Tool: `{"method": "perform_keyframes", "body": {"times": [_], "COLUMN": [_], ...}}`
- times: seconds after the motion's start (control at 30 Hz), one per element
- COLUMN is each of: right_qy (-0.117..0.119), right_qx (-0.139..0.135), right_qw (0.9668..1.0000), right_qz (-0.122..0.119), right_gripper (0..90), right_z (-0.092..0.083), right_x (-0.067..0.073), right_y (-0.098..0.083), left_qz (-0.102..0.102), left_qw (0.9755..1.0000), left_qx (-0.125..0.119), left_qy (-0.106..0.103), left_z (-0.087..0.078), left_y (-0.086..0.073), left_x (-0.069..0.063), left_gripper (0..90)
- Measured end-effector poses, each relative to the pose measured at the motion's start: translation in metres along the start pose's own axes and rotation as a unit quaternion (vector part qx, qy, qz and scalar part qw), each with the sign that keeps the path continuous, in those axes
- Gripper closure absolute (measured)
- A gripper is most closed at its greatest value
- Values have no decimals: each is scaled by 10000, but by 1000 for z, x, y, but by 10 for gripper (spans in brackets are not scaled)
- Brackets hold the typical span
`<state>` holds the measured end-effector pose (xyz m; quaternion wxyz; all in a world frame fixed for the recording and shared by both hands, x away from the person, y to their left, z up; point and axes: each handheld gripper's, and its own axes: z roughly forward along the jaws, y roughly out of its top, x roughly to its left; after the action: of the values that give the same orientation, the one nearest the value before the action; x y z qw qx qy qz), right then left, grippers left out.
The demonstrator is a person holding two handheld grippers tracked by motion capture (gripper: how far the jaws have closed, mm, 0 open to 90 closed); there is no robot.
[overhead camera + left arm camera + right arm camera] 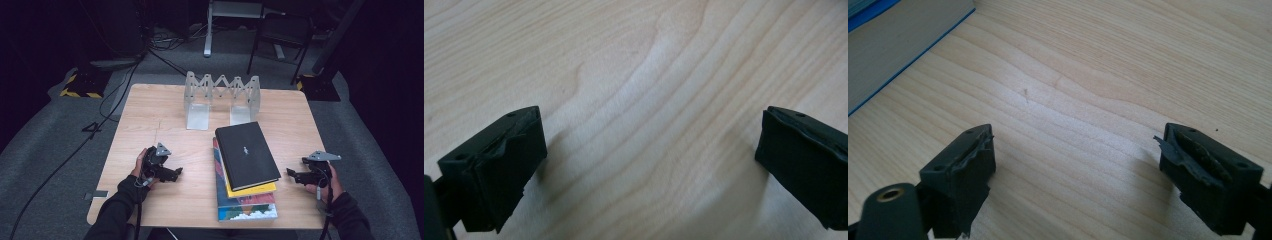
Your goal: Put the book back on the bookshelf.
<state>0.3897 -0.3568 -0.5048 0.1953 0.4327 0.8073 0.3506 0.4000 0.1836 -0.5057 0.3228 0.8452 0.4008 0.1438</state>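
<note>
While the lower books [247,202] were mostly hidden under the black book [246,154], the wooden table [150,115] was surrounded by darkness. Both the left gripper [176,172] and the right gripper [291,173] were held wide, gripping nothing.

Lower books [247,202] in the stack are mostly covered by the black book [247,154]; how many lie there cannot be counted. A book's corner [893,45] is cut off by the right gripper view's top-left edge. Both forearms are cropped at the high view's bottom edge.
</note>
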Motion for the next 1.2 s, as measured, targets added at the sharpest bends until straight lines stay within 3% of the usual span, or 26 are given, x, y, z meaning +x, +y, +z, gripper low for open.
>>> {"method": "perform_keyframes", "body": {"times": [0.17, 0.33, 0.47, 0.57, 0.67, 0.77, 0.97, 1.2], "right_qy": [118, 260, 321, 412, 422, 363, 670, 1135], "right_qx": [40, 48, 77, -93, -293, -515, -893, -1044], "right_qw": [9999, 9995, 9993, 9989, 9982, 9962, 9911, 9849], "right_qz": [-113, -169, -201, -182, -316, -600, -729, -788], "right_gripper": [143, 157, 200, 224, 254, 314, 313, 287], "right_z": [-3, -4, -5, -14, -26, -41, -57, -62], "right_x": [-2, -6, -8, -6, 3, 16, 32, 50], "right_y": [-2, -2, 0, 4, 14, 27, 51, 70], "left_qz": [189, 119, 259, 330, 449, 551, 652, 658], "left_qw": [9997, 9999, 9994, 9991, 9982, 9973, 9963, 9963], "left_qx": [9, -5, 25, 80, 111, 140, 155, 135], "left_qy": [-138, -86, -219, -237, -377, -462, -542, -540], "left_z": [6, 4, 1, -3, -5, -6, -5, -6], "left_y": [7, 4, 1, -1, -4, -3, -1, -1], "left_x": [-1, -5, -9, -16, -28, -36, -43, -49], "left_gripper": [1, 5, 5, 6, 17, 20, 37, 80]}}
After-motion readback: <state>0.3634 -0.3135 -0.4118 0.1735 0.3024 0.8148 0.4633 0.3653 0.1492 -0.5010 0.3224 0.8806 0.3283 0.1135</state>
